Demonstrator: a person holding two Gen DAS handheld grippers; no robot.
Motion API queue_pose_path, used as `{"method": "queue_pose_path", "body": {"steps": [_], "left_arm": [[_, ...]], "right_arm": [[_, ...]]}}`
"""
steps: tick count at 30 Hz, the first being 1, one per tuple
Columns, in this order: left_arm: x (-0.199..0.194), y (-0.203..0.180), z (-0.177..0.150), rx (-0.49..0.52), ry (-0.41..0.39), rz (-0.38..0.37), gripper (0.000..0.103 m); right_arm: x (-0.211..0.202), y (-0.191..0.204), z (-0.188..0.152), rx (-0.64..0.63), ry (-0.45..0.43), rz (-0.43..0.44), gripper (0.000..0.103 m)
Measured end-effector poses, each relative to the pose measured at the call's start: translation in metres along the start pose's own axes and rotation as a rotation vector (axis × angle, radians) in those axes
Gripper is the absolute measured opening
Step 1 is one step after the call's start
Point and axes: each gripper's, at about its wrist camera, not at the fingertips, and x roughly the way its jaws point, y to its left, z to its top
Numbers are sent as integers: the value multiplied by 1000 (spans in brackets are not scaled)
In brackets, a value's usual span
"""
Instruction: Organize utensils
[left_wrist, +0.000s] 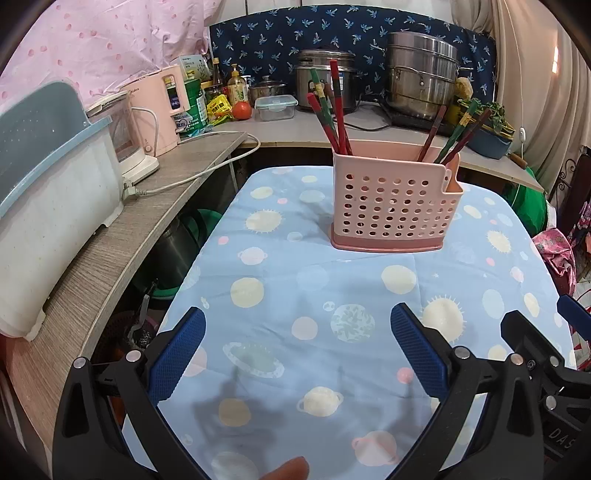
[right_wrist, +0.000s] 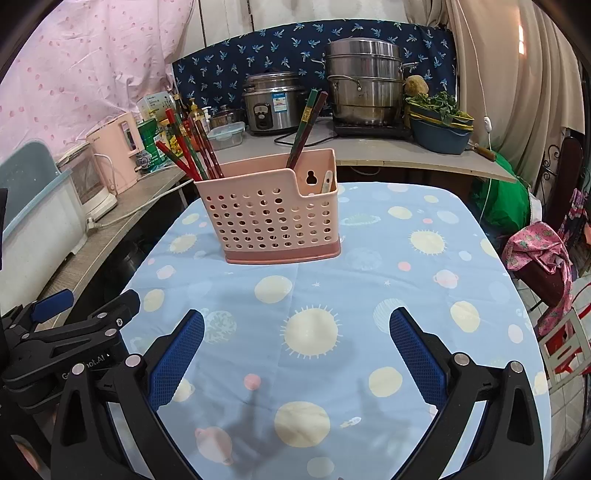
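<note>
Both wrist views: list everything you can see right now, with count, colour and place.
Utensil caddy: one, pink, perforated, upright on the table.
Chopsticks: several, red and green, standing in the caddy in two bunches, left end and right.
Spoon handle: one, pale, in the caddy's low end pocket.
Tablecloth: one, light blue with planets, covering the table.
Rice cooker: one, steel, back counter.
Steamer pot: one, steel, stacked, back counter.
Kettle: one, pink, left counter.
Food box: one, clear with blue lid, back counter.
Tomato: one, red, beside the box.
Left gripper: open, empty, above the cloth.
Right gripper: open, empty, above the cloth.
</note>
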Motion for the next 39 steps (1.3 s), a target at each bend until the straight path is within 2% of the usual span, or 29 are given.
{"method": "queue_pose_path", "body": {"steps": [39], "left_arm": [[4, -3, -3, -4, 6, 36, 96]], "right_arm": [[7, -2, -3, -10, 10, -15, 97]]}}
